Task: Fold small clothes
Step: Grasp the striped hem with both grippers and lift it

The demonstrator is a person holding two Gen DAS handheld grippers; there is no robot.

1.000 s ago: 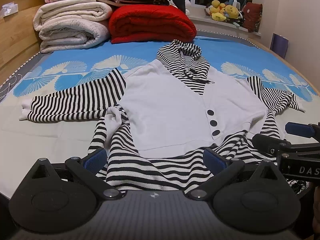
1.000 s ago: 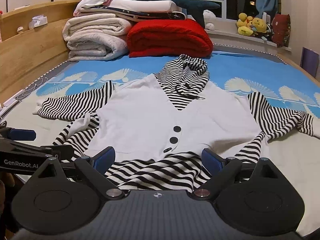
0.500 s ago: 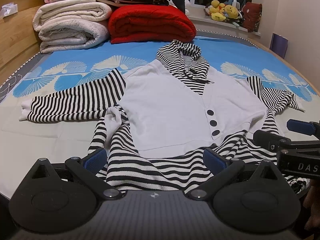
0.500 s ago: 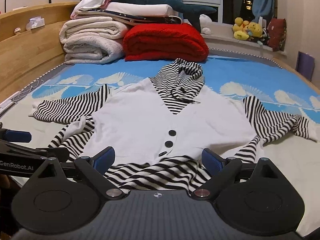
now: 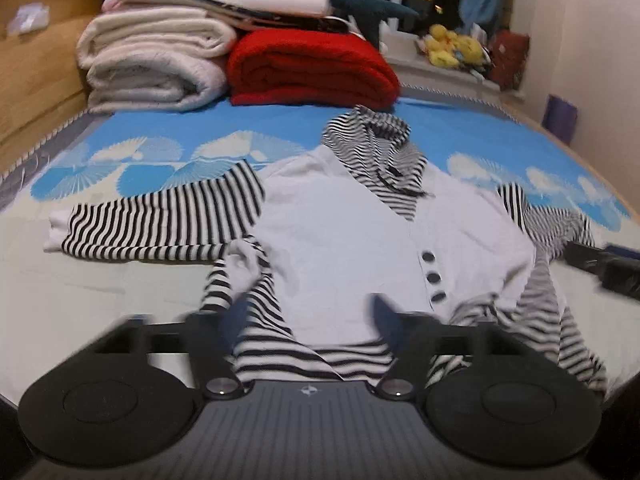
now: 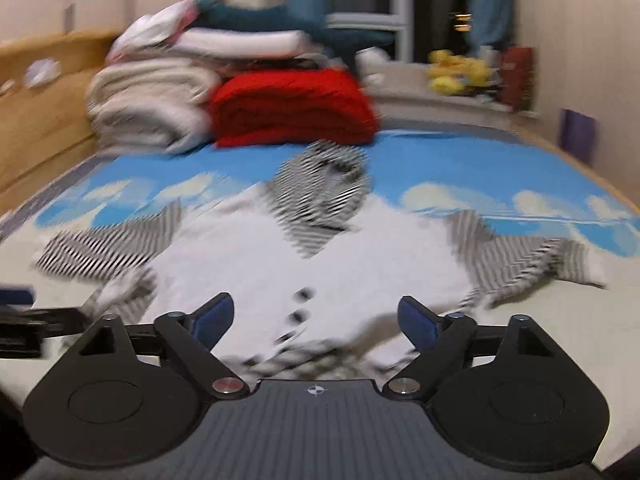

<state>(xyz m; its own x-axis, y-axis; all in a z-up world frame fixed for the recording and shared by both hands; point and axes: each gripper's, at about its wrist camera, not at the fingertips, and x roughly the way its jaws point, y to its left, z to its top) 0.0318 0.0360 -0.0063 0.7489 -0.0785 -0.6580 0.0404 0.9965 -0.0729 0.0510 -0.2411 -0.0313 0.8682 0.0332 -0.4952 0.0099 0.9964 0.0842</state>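
**Closing on the striped hem**

Reaching over the near edge of the bed, the left gripper (image 5: 306, 322) filled the bottom of its frame, its jaws narrowed about halfway, having just been closing. Its blue pads (image 5: 384, 314) were blurred, with the striped hem of the hooded top (image 5: 340, 236) bunched between them; whether they pressed the cloth could not be told. The right gripper (image 6: 316, 318) stood lower centre in its own blurred frame, jaws wide but just drawn in a little, the hem below them and not pinched.

Beyond both, the top lay face up at centre frame on the blue-and-white bedsheet (image 5: 120, 280), white front with three dark buttons (image 5: 433, 277), striped sleeves spread to left and right, hood pointing away. Farther back, at upper left, sat cream folded blankets (image 5: 152, 64) beside a red blanket (image 5: 312, 68). Yellow plush toys (image 5: 452, 50) rested on the windowsill at upper right.
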